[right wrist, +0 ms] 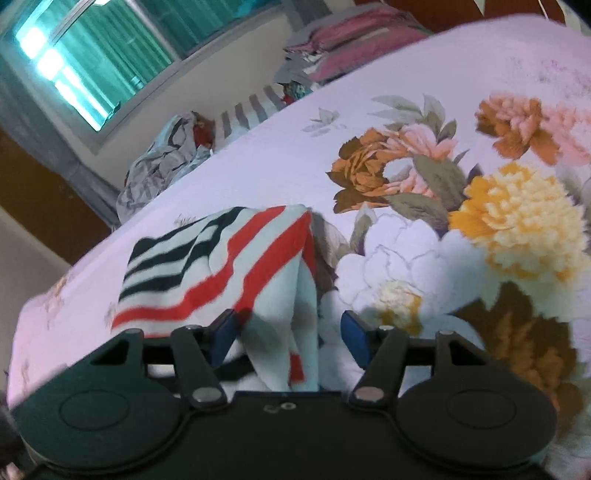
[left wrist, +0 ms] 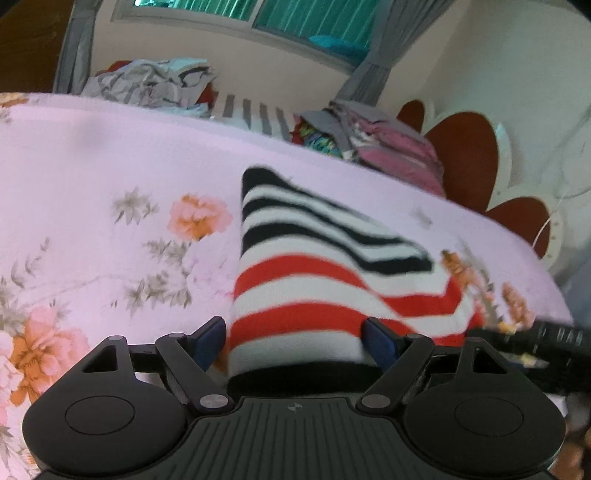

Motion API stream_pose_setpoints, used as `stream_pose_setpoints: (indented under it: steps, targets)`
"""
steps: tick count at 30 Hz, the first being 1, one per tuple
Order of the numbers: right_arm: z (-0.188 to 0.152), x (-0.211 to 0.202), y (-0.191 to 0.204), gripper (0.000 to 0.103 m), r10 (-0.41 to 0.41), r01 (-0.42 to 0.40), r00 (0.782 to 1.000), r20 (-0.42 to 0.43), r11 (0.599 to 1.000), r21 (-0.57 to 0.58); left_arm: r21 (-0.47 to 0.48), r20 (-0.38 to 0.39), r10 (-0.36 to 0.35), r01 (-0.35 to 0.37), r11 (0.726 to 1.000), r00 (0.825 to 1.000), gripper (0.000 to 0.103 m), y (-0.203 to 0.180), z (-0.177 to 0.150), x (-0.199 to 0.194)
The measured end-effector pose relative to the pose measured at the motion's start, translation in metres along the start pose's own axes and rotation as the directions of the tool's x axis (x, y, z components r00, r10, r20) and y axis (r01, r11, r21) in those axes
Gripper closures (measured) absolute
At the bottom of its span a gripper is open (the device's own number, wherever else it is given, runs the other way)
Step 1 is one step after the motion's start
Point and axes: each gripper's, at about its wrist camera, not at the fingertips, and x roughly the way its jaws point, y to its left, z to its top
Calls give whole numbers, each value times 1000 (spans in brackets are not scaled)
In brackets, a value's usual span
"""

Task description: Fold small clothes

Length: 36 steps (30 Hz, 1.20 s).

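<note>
Two grippers sit at the near edge of a striped garment [left wrist: 314, 266] that lies on a bed covered by a pale pink flowered sheet [left wrist: 92, 155]. The garment has black and white stripes at its far end and red and white stripes nearer the cameras, and part of it is folded over itself. The left gripper [left wrist: 295, 341] has its jaws spread wide, with the red-striped edge of the cloth lying between the two blue fingertips [left wrist: 210, 341]; the fabric fills most of the gap, but the pads do not look pressed onto it. The right gripper [right wrist: 290, 336] is also spread wide, and a raised fold of the same garment [right wrist: 236, 266] runs down between its fingers, nearer the left fingertip [right wrist: 223, 332], while the right one is over the bare sheet [right wrist: 406, 92]. In the left wrist view, a dark part of the other tool shows at the right edge, touching or just beside the cloth. At the far side of the bed lie a grey crumpled heap of clothes [left wrist: 147, 85] and a stack of pink and grey folded clothes [left wrist: 376, 144], well apart from the striped garment. A window [left wrist: 280, 22] with green curtains is behind them.
</note>
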Motion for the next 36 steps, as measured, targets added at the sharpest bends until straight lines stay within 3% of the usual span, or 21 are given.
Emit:
stream_pose_setpoints:
  steps: [2, 5, 7, 10, 14, 19, 23, 25, 27, 29, 34, 36]
  targets:
    - [-1, 5, 5, 76, -6, 6, 1000, 7, 1000, -21, -31, 7, -19, 19, 999, 1000, 23, 7, -8, 4]
    - [-7, 9, 16, 79, -52, 61, 996, 68, 988, -145, -42, 17, -20, 20, 999, 1000, 20, 7, -11, 6]
    - [-5, 12, 12, 78, -90, 107, 991, 103, 979, -171, -29, 24, -23, 23, 999, 999, 20, 7, -12, 7]
    - [0, 9, 11, 72, -91, 109, 990, 107, 978, -175, -43, 14, -14, 14, 999, 1000, 20, 4, -6, 3]
    - [9, -2, 18, 60, -109, 142, 977, 184, 973, -182, -32, 61, -31, 33, 999, 998, 20, -3, 11, -4]
    - [27, 11, 38, 64, -91, 131, 978, 186, 967, -217, -24, 70, -27, 29, 999, 997, 20, -13, 36, 16]
    - [33, 35, 51, 66, -127, 165, 977, 171, 958, -235, -18, 74, -12, 14, 1000, 997, 20, -19, 47, 36]
    - [30, 45, 54, 67, -146, 184, 976, 161, 950, -254, -24, 50, 28, -26, 999, 998, 20, -14, 45, 47]
    - [27, 51, 54, 67, -133, 168, 981, 141, 947, -273, -75, 4, 24, -23, 997, 1000, 20, -4, 39, 56]
    - [24, 53, 55, 67, -114, 153, 984, 138, 937, -315, -115, 16, 7, -5, 993, 1000, 20, 3, 35, 57]
    - [21, 61, 43, 68, -106, 161, 981, 164, 914, -373, -88, 34, 7, -4, 996, 999, 20, -1, 30, 63]
    - [20, 64, 40, 68, -138, 202, 973, 185, 897, -392, -78, 37, 7, -4, 997, 999, 20, -3, 29, 64]
